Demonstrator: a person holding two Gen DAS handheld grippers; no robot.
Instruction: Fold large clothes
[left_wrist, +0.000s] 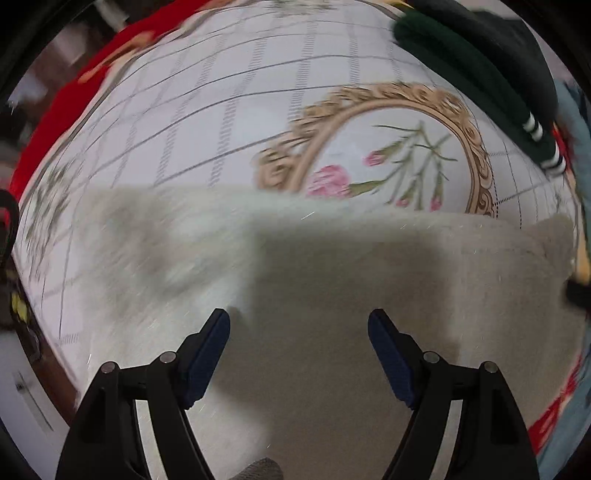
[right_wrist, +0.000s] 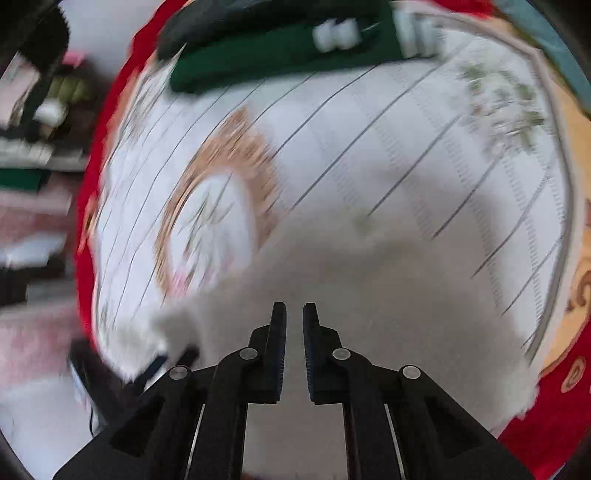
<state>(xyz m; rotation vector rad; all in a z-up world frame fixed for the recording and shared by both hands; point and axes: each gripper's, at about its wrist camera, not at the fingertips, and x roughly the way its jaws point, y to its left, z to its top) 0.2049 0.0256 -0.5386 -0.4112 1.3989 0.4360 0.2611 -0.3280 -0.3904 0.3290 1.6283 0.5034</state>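
Both grippers hover over the fuzzy cream garment (left_wrist: 332, 288) spread on the near bedsheet (left_wrist: 221, 110): left gripper (left_wrist: 299, 325) fingers wide apart, right gripper (right_wrist: 294, 317) fingers nearly together, pinching nothing.

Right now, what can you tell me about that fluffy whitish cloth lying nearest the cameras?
The cloth is off-white to pale beige and looks fuzzy, like fleece or soft knit. It lies flat on the sheet, covering the near part, with its far edge running roughly straight across below the gold oval print. A shadow falls over its middle. The left gripper hangs open above it, fingers wide apart, holding nothing. The right gripper has only a narrow gap between its fingers, with no cloth visibly pinched. Motion blur hides any seams or sleeves.
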